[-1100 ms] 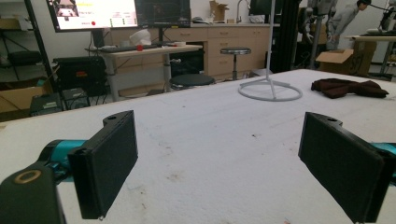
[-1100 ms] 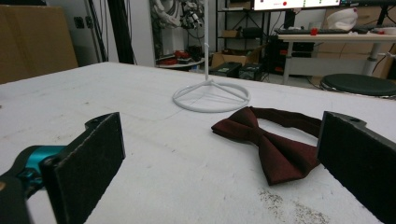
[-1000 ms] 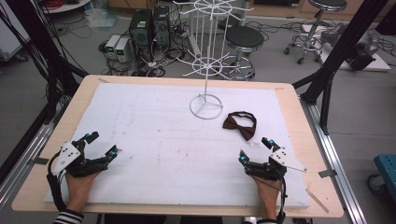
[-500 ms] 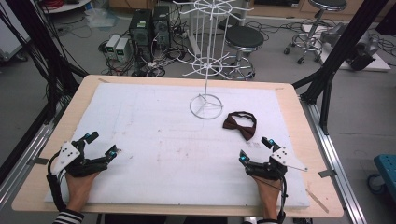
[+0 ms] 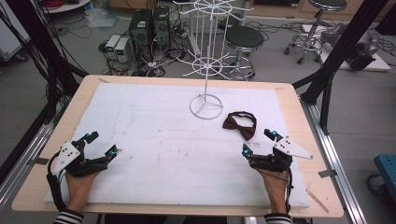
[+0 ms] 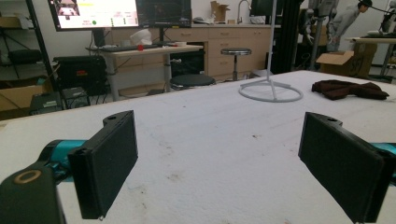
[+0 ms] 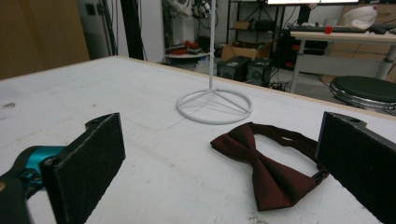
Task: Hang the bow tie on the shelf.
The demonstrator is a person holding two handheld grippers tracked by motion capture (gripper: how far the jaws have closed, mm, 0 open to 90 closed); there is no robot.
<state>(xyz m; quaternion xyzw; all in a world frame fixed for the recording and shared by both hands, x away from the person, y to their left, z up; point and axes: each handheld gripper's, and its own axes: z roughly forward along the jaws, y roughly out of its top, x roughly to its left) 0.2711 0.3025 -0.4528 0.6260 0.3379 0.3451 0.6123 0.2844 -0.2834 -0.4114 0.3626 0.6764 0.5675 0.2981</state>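
Left gripper [image 5: 100, 145]: resting at the near left of the white mat [image 5: 154, 140], jaws spread wide, nothing between them; flat black pads [image 6: 111, 165], matte and rectangular, teal fittings behind.

Right gripper [image 5: 259, 143]: near right edge of the mat, jaws likewise spread and empty; pointed at the bow tie, close in front but apart from it.

Bow tie [image 5: 240, 124]: dark maroon, lying flat on the mat just beyond the right gripper and to the right of the stand's base; woven, slightly sheened cloth, pinched at the knot, thin strap looped behind it [image 7: 268, 163].

Stand [image 5: 206, 65]: white wire rack further back – ring base sitting on the mat, slim upright pole, spoked tiers above with small hook ends.

Mat: white, faintly stained, foam-like grain; laid on a pale wooden table [image 5: 299, 121].

Risk, grasp: soft limp cloth – likely to slide or bunch under hard pads; pinching one wing alone would probably leave the rest dangling and twisting.

Risk, strap: loop could snag on a jaw or catch on a wire spoke.

Risk, stand: light wire frame on a narrow ring; a nudge at the upper tiers might tip or skate it across the mat.
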